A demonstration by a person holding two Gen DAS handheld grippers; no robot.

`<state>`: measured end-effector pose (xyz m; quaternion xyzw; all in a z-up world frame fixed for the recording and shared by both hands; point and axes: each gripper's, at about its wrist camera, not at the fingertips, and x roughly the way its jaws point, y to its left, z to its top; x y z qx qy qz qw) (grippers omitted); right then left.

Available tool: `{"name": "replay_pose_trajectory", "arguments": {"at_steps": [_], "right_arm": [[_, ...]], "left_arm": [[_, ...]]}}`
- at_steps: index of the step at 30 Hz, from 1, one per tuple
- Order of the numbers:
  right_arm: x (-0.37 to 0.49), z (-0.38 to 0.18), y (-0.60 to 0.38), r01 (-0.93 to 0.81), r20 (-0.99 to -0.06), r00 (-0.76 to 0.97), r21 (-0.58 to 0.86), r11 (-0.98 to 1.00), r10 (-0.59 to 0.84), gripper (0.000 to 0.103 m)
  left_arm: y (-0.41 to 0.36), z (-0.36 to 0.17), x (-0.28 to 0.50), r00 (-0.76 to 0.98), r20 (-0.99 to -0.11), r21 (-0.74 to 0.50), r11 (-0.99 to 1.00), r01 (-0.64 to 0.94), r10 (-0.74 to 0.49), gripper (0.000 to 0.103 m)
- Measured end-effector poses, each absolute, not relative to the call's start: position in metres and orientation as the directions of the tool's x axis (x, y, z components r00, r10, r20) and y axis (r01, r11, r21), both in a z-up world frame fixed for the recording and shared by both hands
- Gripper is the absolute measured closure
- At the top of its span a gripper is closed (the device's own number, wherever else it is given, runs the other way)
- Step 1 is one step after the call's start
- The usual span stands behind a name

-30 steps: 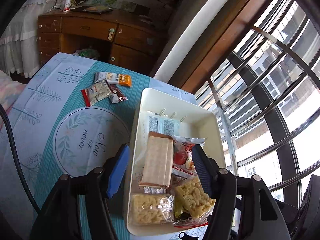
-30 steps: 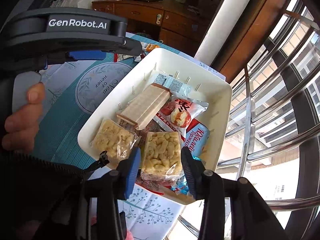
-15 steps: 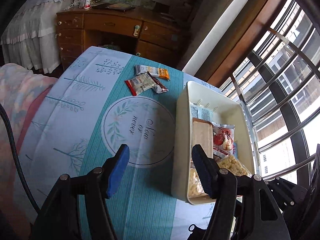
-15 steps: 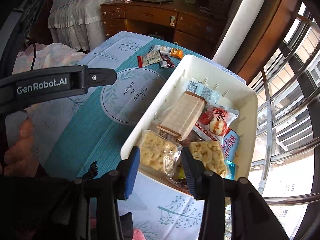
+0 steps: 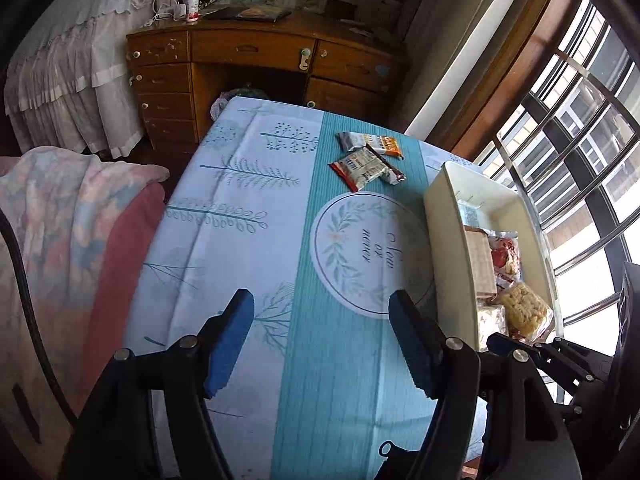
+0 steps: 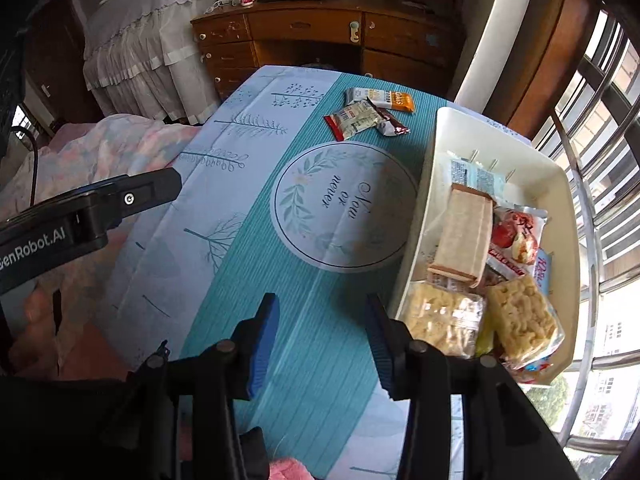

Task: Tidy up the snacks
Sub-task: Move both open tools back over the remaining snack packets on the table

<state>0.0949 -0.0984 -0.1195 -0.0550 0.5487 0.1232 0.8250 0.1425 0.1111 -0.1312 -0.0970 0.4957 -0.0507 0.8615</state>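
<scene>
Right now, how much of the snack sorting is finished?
Mostly done: several packets already lie in the cream bin. Nothing is in hand; the left gripper, whose jaws have just been opening, and the right gripper are empty. Three snack bars are left on the tablecloth.

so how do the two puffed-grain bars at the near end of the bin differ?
In the right wrist view, the left bar lies nearly flat against the near wall of the cream bin; the right bar sits tilted, propped on other packets. The left bar's clear wrapper looks loose and glossy around it; the right bar's block shows more plainly and looks thicker. Both are pale yellow puffed squares in clear wrap, and neither gripper touches them.
</scene>
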Motion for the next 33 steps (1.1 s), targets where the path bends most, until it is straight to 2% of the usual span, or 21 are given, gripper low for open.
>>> {"name": "replay_pose_trajectory", "arguments": {"at_steps": [13,17,25,33], "right_arm": [[0.113,-0.148,-0.036,-0.040,-0.926,0.339,0.164,0.986,0.168,0.057],[0.123,-0.156,-0.026,0.030,-0.925,0.348,0.174,0.984,0.153,0.051],[0.148,-0.154,-0.022,0.116,-0.915,0.392,0.151,0.982,0.095,0.046],[0.192,-0.159,-0.031,0.199,-0.879,0.477,0.131,0.971,0.021,0.042]], "left_arm": [[0.171,-0.127,0.190,0.442,-0.883,-0.077,0.978,0.194,-0.157,0.024],[0.177,-0.124,0.215,0.422,-0.889,-0.070,0.964,0.255,-0.176,0.023],[0.162,-0.115,0.274,0.387,-0.902,-0.043,0.932,0.359,-0.191,0.023],[0.125,-0.118,0.339,0.380,-0.916,0.045,0.906,0.422,-0.131,0.022]]}}
